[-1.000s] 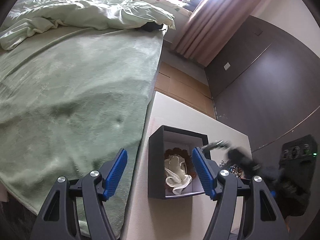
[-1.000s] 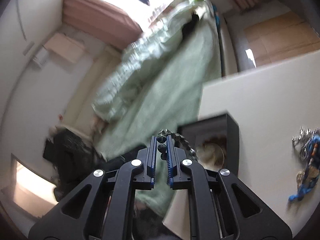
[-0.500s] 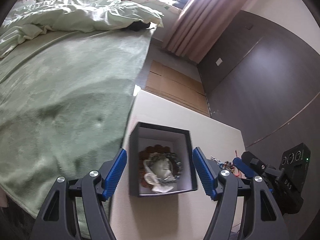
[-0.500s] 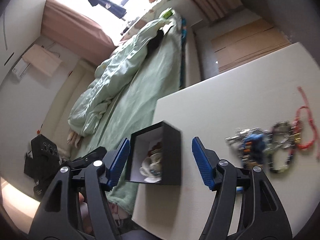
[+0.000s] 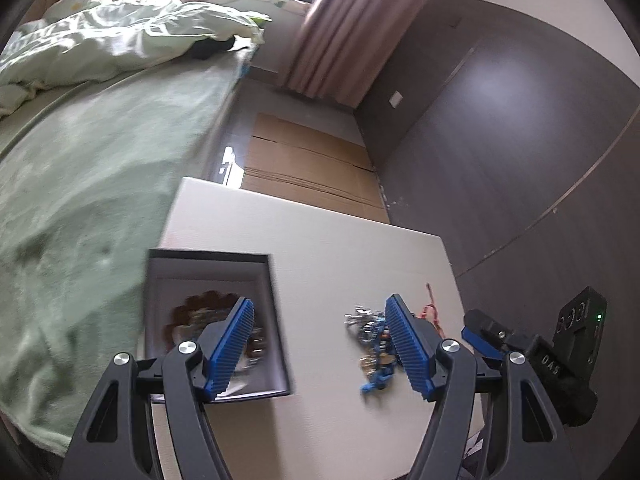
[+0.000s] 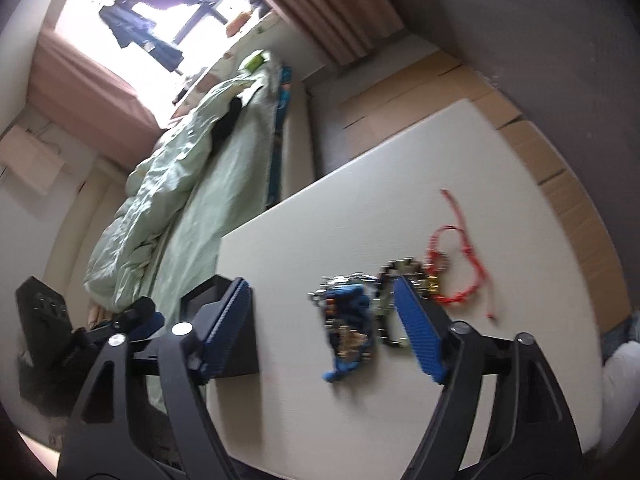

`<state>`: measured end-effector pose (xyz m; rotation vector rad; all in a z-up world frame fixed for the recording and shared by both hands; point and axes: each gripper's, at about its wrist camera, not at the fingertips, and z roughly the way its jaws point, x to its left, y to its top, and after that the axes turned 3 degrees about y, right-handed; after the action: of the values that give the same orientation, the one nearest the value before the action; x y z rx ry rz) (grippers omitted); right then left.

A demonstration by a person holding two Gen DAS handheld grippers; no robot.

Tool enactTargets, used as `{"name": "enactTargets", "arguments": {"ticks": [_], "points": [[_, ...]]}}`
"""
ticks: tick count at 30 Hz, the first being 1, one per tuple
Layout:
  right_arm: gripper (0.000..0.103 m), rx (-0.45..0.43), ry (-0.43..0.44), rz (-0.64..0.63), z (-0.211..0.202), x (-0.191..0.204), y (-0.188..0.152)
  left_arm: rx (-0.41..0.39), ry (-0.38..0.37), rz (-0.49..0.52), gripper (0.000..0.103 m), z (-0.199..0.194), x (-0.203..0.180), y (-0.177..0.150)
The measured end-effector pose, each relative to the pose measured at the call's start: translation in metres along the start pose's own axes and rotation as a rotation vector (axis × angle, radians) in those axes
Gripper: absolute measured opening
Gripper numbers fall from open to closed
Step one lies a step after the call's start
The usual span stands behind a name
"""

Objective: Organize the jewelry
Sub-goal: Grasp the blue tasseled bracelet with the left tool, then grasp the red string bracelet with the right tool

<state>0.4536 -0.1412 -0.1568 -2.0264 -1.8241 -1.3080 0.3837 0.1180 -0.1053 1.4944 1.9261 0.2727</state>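
the jewelry pile point(image 6: 352, 320) sits loose on the white table point(image 6: 500, 184), a tangle of blue cord and small metal charms, blurred in both views. just beside it lies a dark beaded bracelet point(image 6: 394, 276), partly behind a blue pad, and next along is the red string bracelet point(image 6: 460, 264), its loose tail running out across the tabletop. in the left wrist view the same pile point(image 5: 372, 340) shows near the table's right side, with a bit of the red string point(image 5: 432, 312) peeking past a finger.

well apart from the pile, over by the table's bed-side edge, stands the black box point(image 5: 216, 320), open on top, white lining inside, with a brown beaded ring and some pale pieces resting in it; too smeared to name each one. from the right wrist view only the box's dark outer wall point(image 6: 240, 344) shows.

the left gripper point(image 5: 320, 344) is spread wide, nothing between its blue pads, hovering above the strip of table between box and pile. the right gripper point(image 6: 320, 328) is spread wide too, carrying nothing, its fingers framing the blue tangle from above.

beyond the table, a bed with a green blanket point(image 5: 80, 184), pink curtains point(image 5: 340, 28), cardboard on the floor point(image 5: 308, 172), and a dark wall point(image 5: 500, 120).
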Motion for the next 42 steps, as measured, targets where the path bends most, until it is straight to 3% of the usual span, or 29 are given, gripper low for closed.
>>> {"name": "enactTargets", "arguments": {"ticks": [6, 14, 17, 25, 30, 32, 35, 38, 42], "points": [[0.077, -0.028, -0.039, 0.065, -0.016, -0.021, -0.002, 0.057, -0.025, 0.049, 0.064, 0.028, -0.034, -0.006], [0.077, -0.071, -0.138, 0.098, -0.023, -0.045, 0.0, 0.165, -0.036, 0.083, 0.042, 0.083, -0.062, -0.028], [0.077, -0.061, -0.162, 0.085, -0.019, -0.05, 0.001, 0.188, -0.031, 0.098, 0.042, 0.098, -0.065, -0.034], [0.058, 0.013, -0.172, 0.113, 0.007, -0.075, 0.004, 0.29, 0.004, 0.123, 0.034, 0.143, -0.066, -0.052], [0.049, 0.032, -0.196, 0.138, 0.018, -0.089, 0.01, 0.278, 0.027, 0.136, 0.021, 0.148, -0.066, -0.053], [0.049, 0.03, -0.209, 0.123, 0.021, -0.086, 0.013, 0.282, 0.013, 0.131, 0.006, 0.148, -0.066, -0.052], [0.048, 0.036, -0.272, 0.056, 0.031, -0.075, 0.018, 0.269, 0.015, 0.131, 0.006, 0.144, -0.067, -0.052], [0.038, 0.052, -0.322, -0.011, 0.042, -0.066, 0.018, 0.248, -0.013, 0.114, 0.006, 0.133, -0.065, -0.05], [0.037, 0.057, -0.394, -0.094, 0.053, -0.057, 0.016, 0.231, -0.038, 0.071, 0.006, 0.123, -0.058, -0.046]]}}
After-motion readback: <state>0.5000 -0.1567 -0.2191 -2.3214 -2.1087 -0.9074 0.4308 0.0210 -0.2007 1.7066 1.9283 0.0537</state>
